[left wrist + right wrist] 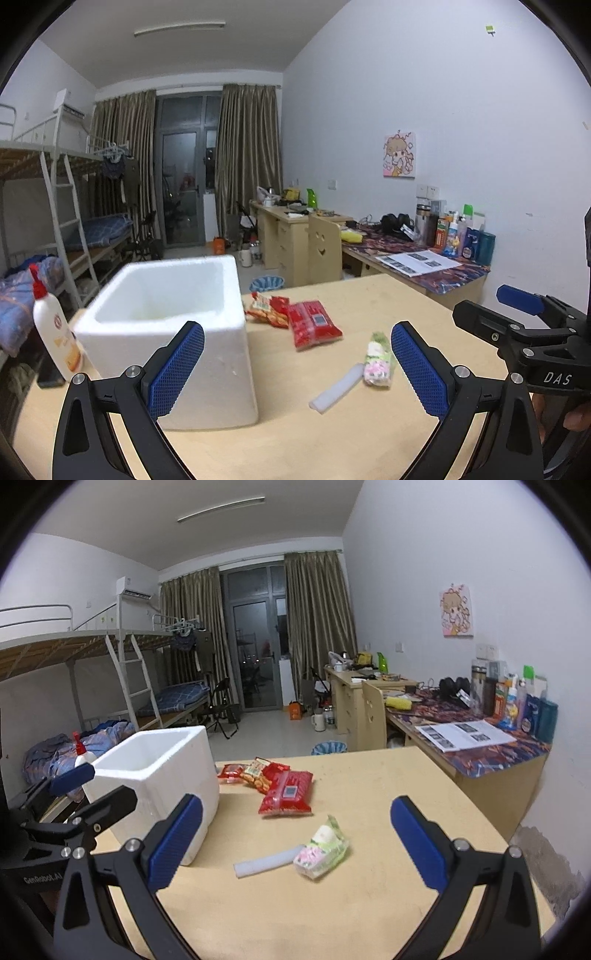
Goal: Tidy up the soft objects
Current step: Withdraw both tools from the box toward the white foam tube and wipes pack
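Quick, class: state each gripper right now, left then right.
Left gripper: open, holding nothing.
Right gripper: open, holding nothing.

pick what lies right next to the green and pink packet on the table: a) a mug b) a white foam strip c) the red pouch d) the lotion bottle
b: the white foam strip lies on the table with one end at the green and pink packet, while the red pouch sits apart, farther back, and the lotion bottle stands on the other side of the foam box.
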Demonstrator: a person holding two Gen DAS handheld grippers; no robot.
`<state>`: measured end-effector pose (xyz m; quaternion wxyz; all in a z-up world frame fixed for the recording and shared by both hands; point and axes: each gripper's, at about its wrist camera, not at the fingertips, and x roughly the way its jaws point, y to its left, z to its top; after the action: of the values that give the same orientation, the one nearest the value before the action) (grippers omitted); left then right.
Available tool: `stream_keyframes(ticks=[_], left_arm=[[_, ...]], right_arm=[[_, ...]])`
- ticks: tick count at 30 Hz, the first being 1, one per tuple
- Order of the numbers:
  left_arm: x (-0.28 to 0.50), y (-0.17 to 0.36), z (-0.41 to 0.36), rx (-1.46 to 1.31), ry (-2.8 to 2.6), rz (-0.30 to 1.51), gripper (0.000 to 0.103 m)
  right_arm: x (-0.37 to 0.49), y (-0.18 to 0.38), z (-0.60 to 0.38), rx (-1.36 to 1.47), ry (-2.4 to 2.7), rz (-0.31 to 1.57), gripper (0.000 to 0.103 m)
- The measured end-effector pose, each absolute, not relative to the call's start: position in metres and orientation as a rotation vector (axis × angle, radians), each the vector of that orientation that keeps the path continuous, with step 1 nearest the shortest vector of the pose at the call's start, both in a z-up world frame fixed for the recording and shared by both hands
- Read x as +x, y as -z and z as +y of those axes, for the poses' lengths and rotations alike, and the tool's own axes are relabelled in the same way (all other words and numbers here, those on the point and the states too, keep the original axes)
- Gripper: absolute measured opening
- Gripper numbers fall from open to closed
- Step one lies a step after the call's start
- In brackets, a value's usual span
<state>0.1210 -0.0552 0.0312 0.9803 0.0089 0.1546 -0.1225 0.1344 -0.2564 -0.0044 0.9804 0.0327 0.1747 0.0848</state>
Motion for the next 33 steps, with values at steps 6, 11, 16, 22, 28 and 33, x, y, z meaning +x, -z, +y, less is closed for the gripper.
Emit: stream_keyframes(ticks=[6, 11, 16, 22, 28, 33], left_arm=[[0.118, -0.009, -0.062, 0.007, 0.261, 0.349, 0.101], [0.114, 0.003, -0.069, -0.001, 0.265, 0.380, 0.101], [0.109, 0.015, -0.078, 0.000, 0.261, 0.405, 0.101], [0.118, 0.023, -0.094, 0.020, 0.263, 0.432, 0.101], [0.139, 0.029, -0.106, 0.045, 0.268, 0.476, 0.101], [0.157, 0.038, -0.108, 0.038, 0.283, 0.532, 0.101]], right_arm=[[0.125, 0.019, -0.261, 0.051, -0.144, 0.369, 0.103], [0.124, 0.029, -0.266, 0.066, -0.152, 0.396, 0.103], [0.122, 0.035, -0.274, 0.069, -0.160, 0.411, 0.103], [0.131, 0.043, -0.279, 0.053, -0.165, 0.453, 0.103], [0.146, 0.048, -0.287, 0.050, -0.163, 0.492, 0.103], [0.162, 0.055, -0.289, 0.038, -0.153, 0.539, 0.103]])
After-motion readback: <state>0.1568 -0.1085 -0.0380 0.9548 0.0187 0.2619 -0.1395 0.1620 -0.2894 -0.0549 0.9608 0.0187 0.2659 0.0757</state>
